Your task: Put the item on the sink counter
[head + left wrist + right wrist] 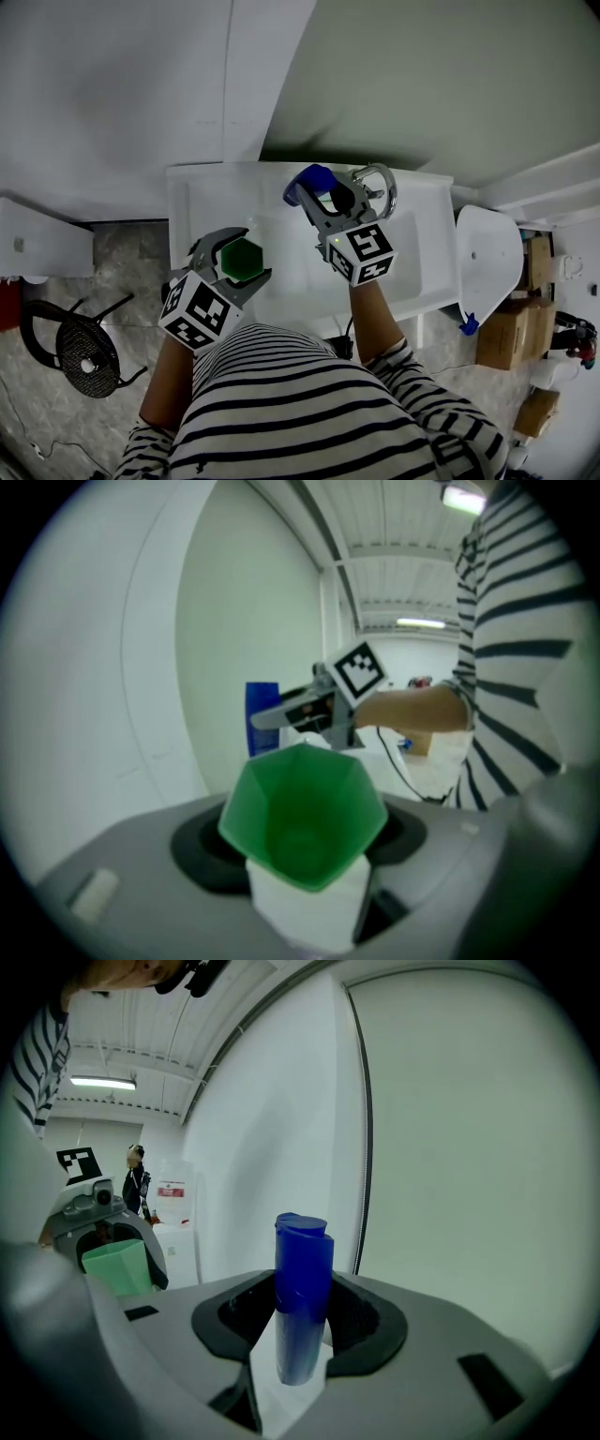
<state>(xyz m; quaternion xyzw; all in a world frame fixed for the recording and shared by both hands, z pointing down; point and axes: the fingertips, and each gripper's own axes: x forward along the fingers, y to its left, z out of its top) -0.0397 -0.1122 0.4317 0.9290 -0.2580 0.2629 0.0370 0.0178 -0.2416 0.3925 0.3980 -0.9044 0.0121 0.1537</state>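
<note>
Carrying step (so judged): left gripper [236, 265] clasps green faceted plastic cup [302, 817]; right gripper [319, 197], blue plastic bottle [302, 1297]; next, lower onto white sink counter [187, 202].

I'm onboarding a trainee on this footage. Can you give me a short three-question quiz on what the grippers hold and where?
1. True or false: the left gripper is closed on a green cup.
2. What does the right gripper hold? A: a red sponge; B: a blue bottle; C: nothing.
3. Fill in: the blue bottle is held above the white ____.
Key: 1 true; 2 B; 3 sink.
</note>
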